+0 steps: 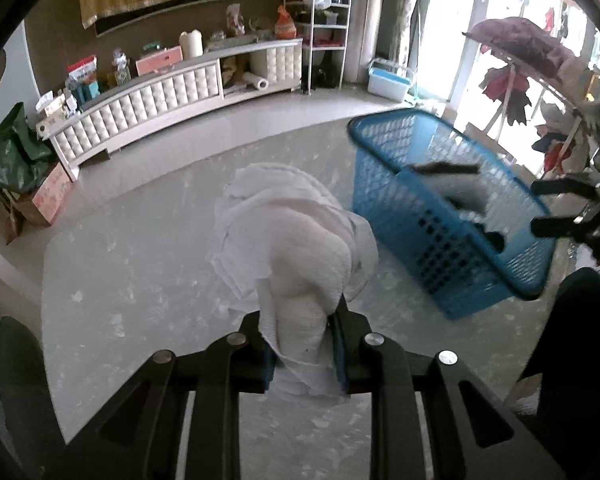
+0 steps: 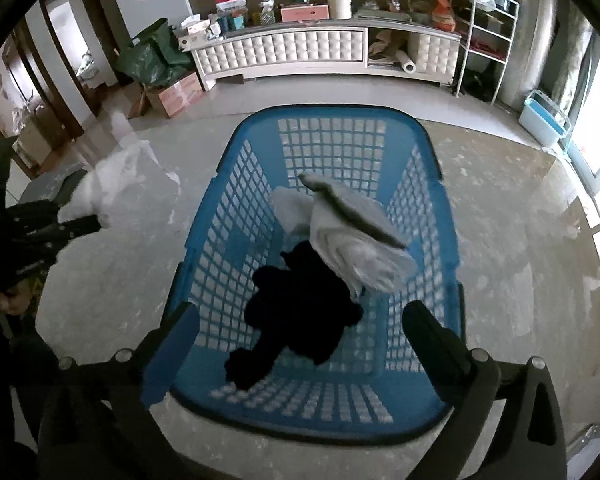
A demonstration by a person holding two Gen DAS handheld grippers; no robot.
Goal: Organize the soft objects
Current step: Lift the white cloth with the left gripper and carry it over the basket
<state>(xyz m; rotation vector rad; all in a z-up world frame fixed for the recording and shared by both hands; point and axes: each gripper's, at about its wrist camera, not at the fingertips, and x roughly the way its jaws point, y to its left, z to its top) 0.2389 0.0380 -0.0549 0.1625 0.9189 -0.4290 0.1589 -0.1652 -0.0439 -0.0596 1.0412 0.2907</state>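
My left gripper [image 1: 298, 320] is shut on a crumpled white cloth [image 1: 292, 232], which bulges up in front of the fingers above the pale floor. In the right wrist view the same cloth [image 2: 112, 184] hangs from the left gripper [image 2: 76, 208] to the left of the basket. My right gripper [image 2: 300, 316] stands wide open over the blue lattice basket [image 2: 332, 114], with nothing between its fingers. Inside the basket a pale grey-white cloth [image 2: 356, 236], slightly blurred, lies partly over a black garment [image 2: 296, 312]. The right gripper [image 1: 560, 208] also shows at the basket's [image 1: 384, 184] far side.
A long white padded cabinet [image 2: 284, 52] with clutter on top runs along the back wall. A green bag and cardboard boxes [image 2: 176, 92] sit at its left end, a white wire shelf [image 2: 484, 32] and a light blue box [image 2: 544, 118] at the right. A clothes rack [image 1: 516, 76] stands by the window.
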